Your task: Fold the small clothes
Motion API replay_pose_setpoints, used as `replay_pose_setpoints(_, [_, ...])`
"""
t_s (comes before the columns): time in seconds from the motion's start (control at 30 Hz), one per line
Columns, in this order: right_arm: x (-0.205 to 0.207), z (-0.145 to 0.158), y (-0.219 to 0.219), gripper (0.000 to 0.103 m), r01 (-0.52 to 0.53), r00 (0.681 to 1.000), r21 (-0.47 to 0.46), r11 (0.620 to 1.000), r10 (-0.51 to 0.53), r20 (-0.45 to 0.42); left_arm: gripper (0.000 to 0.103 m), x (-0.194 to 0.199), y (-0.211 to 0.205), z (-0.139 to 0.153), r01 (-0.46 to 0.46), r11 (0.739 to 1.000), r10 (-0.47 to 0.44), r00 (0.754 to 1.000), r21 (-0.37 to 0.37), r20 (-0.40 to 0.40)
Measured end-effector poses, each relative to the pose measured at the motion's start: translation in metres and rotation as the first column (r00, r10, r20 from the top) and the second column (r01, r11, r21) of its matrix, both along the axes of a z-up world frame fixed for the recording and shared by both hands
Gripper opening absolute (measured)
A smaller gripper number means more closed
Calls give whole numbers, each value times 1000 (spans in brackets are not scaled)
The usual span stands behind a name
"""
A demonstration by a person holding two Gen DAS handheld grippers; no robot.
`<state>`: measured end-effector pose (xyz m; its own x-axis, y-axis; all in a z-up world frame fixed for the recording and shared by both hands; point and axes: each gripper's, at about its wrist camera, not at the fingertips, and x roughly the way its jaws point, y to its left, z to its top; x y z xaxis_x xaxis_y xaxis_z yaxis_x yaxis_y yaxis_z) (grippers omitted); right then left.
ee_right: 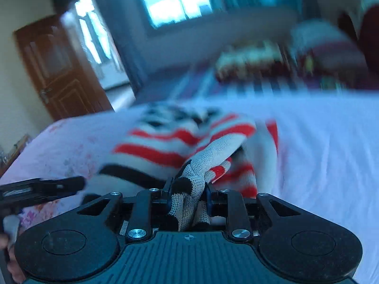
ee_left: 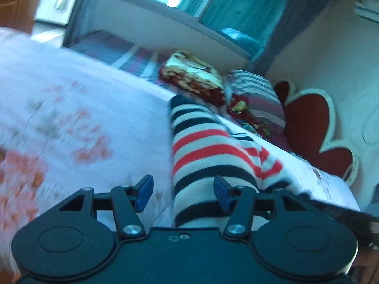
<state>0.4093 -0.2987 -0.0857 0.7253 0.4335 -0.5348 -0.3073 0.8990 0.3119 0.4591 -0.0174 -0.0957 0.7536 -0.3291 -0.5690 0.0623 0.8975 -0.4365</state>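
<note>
One striped knit garment [ee_left: 203,146], banded in white, red and dark stripes, lies on the bed [ee_left: 99,108]. In the left wrist view it extends away from the camera as a long folded strip on the white sheet. In the right wrist view the same striped knit garment [ee_right: 170,142] is bunched, with one fold drawn up toward the camera.

The right hand-held gripper [ee_right: 188,195] has its blue pads pressed onto a gathered fold of the knit. The fabric fills the gap between the jaws and runs back toward the gripper body. The jaws are narrow and pinching the garment.

The left hand-held gripper [ee_left: 183,195] has its jaws spread. Its blue pads stand apart, and the near end of the garment lies between and below them. The right-side pad is at the edge of the fabric; the left-side pad is clear of it, over the sheet. Whether the right-side pad touches the knit cannot be told.

The bed sheet carries a faint pink and orange flower print [ee_left: 90,139]. Beyond the garment, at the head of the bed, lie a folded patterned blanket [ee_left: 194,75] and a striped pillow [ee_left: 255,90]. A red heart-shaped headboard [ee_left: 308,127] stands against the wall. A window [ee_right: 173,0] and a brown door [ee_right: 59,66] appear in the right wrist view, which is motion-blurred.
</note>
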Motion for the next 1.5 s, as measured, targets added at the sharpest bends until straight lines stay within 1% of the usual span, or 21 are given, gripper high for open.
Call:
replay_pose_setpoints(0.07, [-16, 10, -11, 24, -30, 995, 67, 997, 24, 100, 53, 7, -5, 6, 32, 999, -32, 999, 19, 34])
replay_pose_setpoints(0.13, [-24, 0, -29, 24, -51, 992, 168, 984, 30, 121, 53, 19, -17, 6, 75, 996, -76, 997, 51, 29])
replay_pose_setpoints(0.2, [-17, -34, -43, 24, 20, 1000, 182, 983, -23, 15, 56, 36, -39, -3, 134, 983, -133, 991, 124, -18])
replay_pose_setpoints(0.23, [-10, -56, -51, 24, 77, 995, 159, 984, -64, -81, 57, 44, -55, -11, 181, 964, -170, 983, 193, -73])
replay_pose_setpoints(0.27, [-9, -72, -61, 24, 99, 990, 207, 973, -76, -118, 60, 47, -72, -17, 215, 937, -199, 976, 276, -87])
replay_pose_setpoints(0.3, [-13, -75, -70, 24, 108, 990, 264, 959, -80, -116, 61, 45, -85, -17, 221, 908, -212, 975, 357, -65])
replay_pose_setpoints(0.37, [-16, -68, -73, 25, 115, 988, 261, 959, -82, -131, 60, 45, -95, -13, 225, 888, -214, 974, 402, -72])
replay_pose_setpoints(0.5, [-7, -46, -86, 42, 130, 987, 277, 952, -97, -130, 57, 39, -76, -8, 206, 928, -204, 978, 311, -41])
replay_pose_setpoints(0.63, [37, -42, -101, 42, 194, 971, 328, 925, -132, -200, 55, 42, -45, -3, 125, 982, -128, 992, 144, 11])
replay_pose_setpoints(0.77, [77, -44, -95, 42, 187, 953, 255, 949, -112, -280, 56, 65, -33, -17, 85, 994, -81, 995, 69, -54])
replay_pose_setpoints(0.8, [79, -44, -93, 40, 180, 957, 254, 950, -109, -269, 57, 68, -31, -21, 82, 996, -80, 995, 43, -64])
replay_pose_setpoints(0.83, [80, -43, -91, 7, 174, 962, 240, 955, -113, -249, 57, 71, -28, -24, 78, 997, -76, 994, 14, -72])
replay_pose_setpoints(0.9, [70, -35, -85, 7, 153, 981, 174, 973, -128, -148, 57, 77, -26, -28, 75, 997, -77, 993, -18, -95])
replay_pose_setpoints(0.97, [52, -27, -79, 6, 132, 991, 123, 984, -128, -36, 48, 81, -35, -28, 114, 993, -110, 989, 34, -98])
replay_pose_setpoints(1.0, [48, -30, -75, 6, 127, 992, 78, 989, -126, -23, 48, 83, -46, -27, 137, 984, -126, 987, 117, -101])
replay_pose_setpoints(1.07, [57, -57, -68, 6, 134, 983, -14, 991, -135, -124, 50, 87, -64, -27, 160, 964, -139, 984, 214, -110])
replay_pose_setpoints(1.17, [63, -60, -73, 7, 146, 976, 36, 989, -138, -171, 53, 89, -77, -20, 192, 929, -164, 980, 317, -113])
replay_pose_setpoints(1.2, [59, -55, -75, 8, 148, 976, 46, 988, -139, -169, 54, 86, -76, -19, 198, 925, -171, 979, 326, -109])
replay_pose_setpoints(1.3, [36, -34, -89, 32, 190, 976, 87, 978, -179, -125, 50, 67, -67, -3, 192, 930, -176, 981, 313, -81])
replay_pose_setpoints(1.4, [2, -17, -103, 32, 162, 983, 168, 972, -144, -115, 52, 32, -62, 10, 197, 945, -200, 980, 260, -15])
replay_pose_setpoints(1.5, [-25, -14, -99, 32, 107, 988, 197, 975, -83, -127, 52, 8, -61, 3, 195, 948, -198, 980, 252, -17])
